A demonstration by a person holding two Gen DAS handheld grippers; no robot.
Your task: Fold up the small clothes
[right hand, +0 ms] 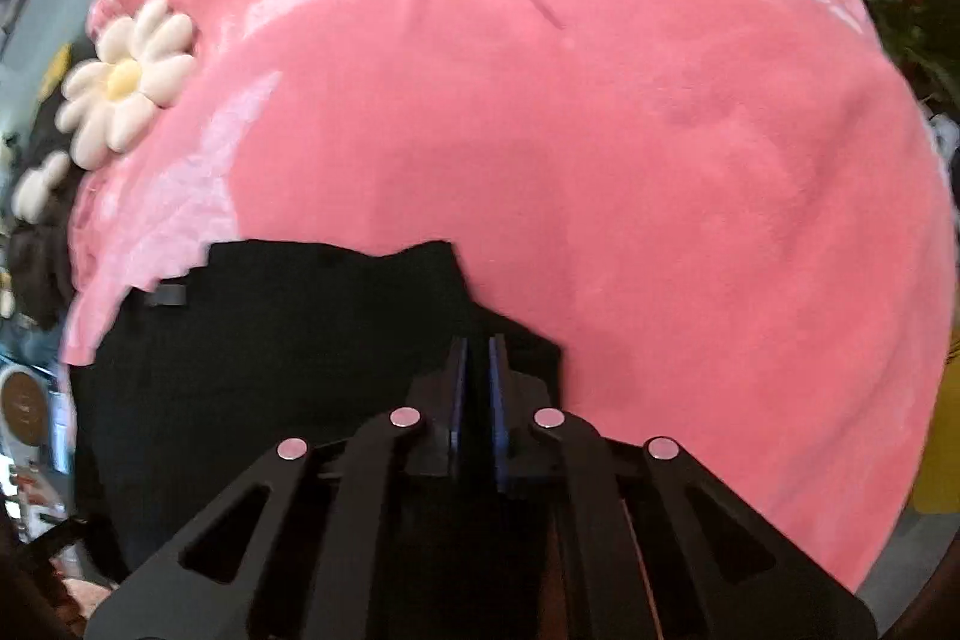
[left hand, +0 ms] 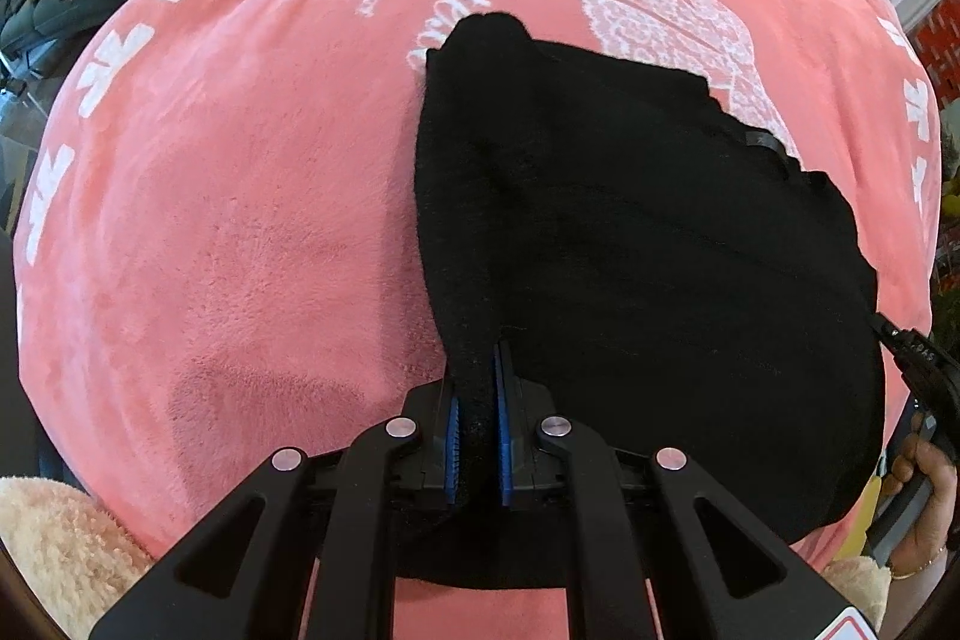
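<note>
- Black knit, soft and matte: the small garment lies spread on the blanket, its bulk ahead and to the right of your left jaws, with a narrow strip rising straight into them.
- Pink fleece blanket, plush, printed with white script and bows, stretches out beyond both sets of jaws.
- Your left gripper points steeply down, its blue pads clamped on that black strip.
- Your right gripper tilts down too, jaws drawn together on the garment's stepped corner; the picture is blurred there.
- A cream daisy-shaped cushion sits far to the left of your right jaws.
</note>
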